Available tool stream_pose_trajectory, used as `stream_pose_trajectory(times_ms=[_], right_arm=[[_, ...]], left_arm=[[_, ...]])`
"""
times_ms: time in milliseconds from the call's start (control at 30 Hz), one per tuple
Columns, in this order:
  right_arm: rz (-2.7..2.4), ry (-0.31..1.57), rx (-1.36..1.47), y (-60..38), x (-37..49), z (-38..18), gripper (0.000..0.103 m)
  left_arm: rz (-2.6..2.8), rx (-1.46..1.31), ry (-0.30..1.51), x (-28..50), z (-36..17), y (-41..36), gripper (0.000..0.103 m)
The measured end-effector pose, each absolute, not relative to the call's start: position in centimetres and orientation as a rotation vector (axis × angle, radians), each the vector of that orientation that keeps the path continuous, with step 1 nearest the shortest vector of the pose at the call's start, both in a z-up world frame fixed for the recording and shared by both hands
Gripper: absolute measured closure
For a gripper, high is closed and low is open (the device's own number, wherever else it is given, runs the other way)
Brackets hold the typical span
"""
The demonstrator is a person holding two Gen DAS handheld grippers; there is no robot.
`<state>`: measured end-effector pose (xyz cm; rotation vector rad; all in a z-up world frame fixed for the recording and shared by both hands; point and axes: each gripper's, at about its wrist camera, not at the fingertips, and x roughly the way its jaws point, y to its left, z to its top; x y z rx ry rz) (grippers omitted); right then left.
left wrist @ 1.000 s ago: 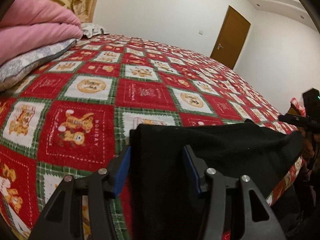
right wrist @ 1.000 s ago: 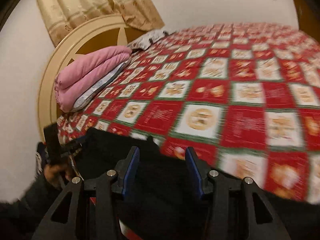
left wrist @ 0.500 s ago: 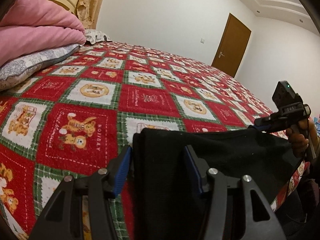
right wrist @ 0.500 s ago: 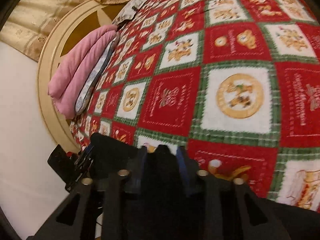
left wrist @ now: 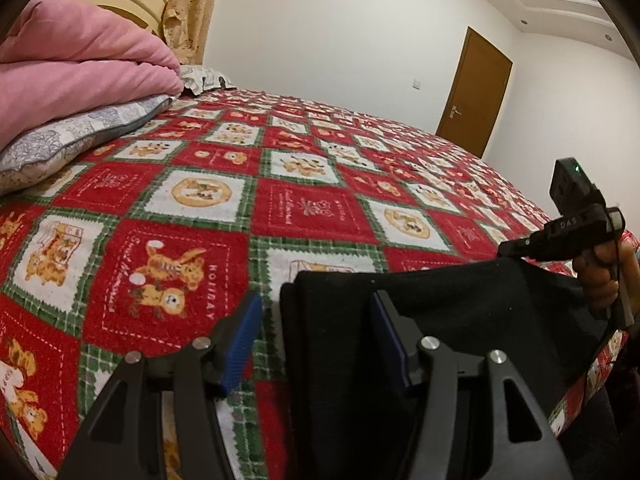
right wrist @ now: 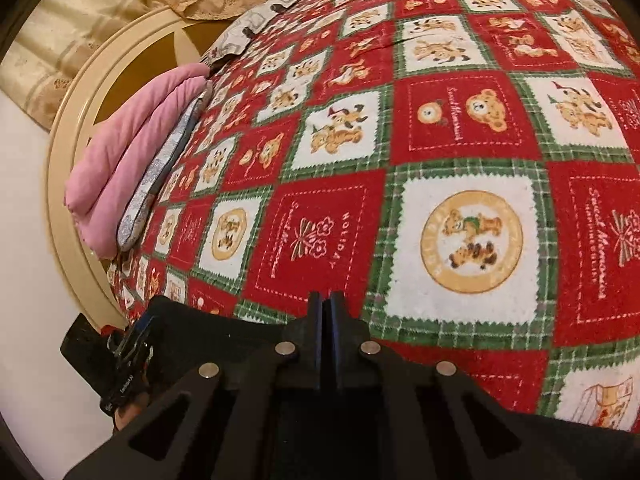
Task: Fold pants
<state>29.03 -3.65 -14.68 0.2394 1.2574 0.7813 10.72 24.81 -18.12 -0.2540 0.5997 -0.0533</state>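
1. Left wrist view: your left gripper (left wrist: 316, 328) sits over the near-left corner of the black pants (left wrist: 440, 304), jaws apart, one blue pad off the cloth on the bedspread side, the other over the fabric. Nothing pinched there yet.
2. Pants location: lying on the red-and-green patchwork bedspread (left wrist: 224, 216) at the near edge of the bed, spread flat-ish as a dark slab with a straight folded-looking left edge (layers hard to count, all black).
3. Right wrist view: your right gripper (right wrist: 325, 312) has just been closing and now has its jaws together, clamped on the far edge of the pants (right wrist: 224, 328); a thin fold of cloth appears to be between the pads (dark on dark, so read that as likely).
4. Same gripper shows in the left view at the pants' right corner (left wrist: 560, 236), in your hand (left wrist: 600, 276).
5. Progress, judged: early to middle. The garment looks laid out and perhaps already doubled lengthwise; one corner is gripped, the other is not.
6. Left to do: close your left jaws on their corner, lift both ends, carry them across, lay down, smooth.
7. Pink quilt (left wrist: 76, 72) and grey pillow (left wrist: 76, 136) are well apart from the pants, no obstruction.
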Motion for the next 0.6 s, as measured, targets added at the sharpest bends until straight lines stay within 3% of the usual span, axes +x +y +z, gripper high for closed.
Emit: stream_pose_trajectory(times_ms=[67,133,167,200,267,367,600], right_arm=[[0.791,1.267,0.241,-4.0,28.7,-14.6,0.097],[0.771,1.246,0.222,-5.0,28.1,-13.8,0.075],[0.756,1.214,0.212,-5.9,27.6,-13.1,0.050],[0.747,1.173,0.207,-7.1,26.7,-12.1,0.043],[0.742,1.113,0.198,-9.9,24.7,-10.5,0.043],[0.699,1.053,0.133,-13.4,21.8,-9.3,0.043],[0.583,1.024,-0.126,-18.5,13.6,-11.4,0.043]], left_arm=[[-0.045,-0.240,0.605,10.5,-17.9,24.7,0.043],[-0.033,-0.236,0.604,10.1,-17.4,24.6,0.044],[-0.029,-0.227,0.598,9.7,-17.0,24.4,0.044],[-0.029,-0.216,0.590,9.3,-16.7,24.2,0.044],[-0.031,-0.197,0.579,8.5,-16.0,23.6,0.044],[-0.055,-0.181,0.566,7.4,-15.4,22.4,0.034],[-0.103,-0.138,0.617,7.2,-16.8,19.2,0.034]])
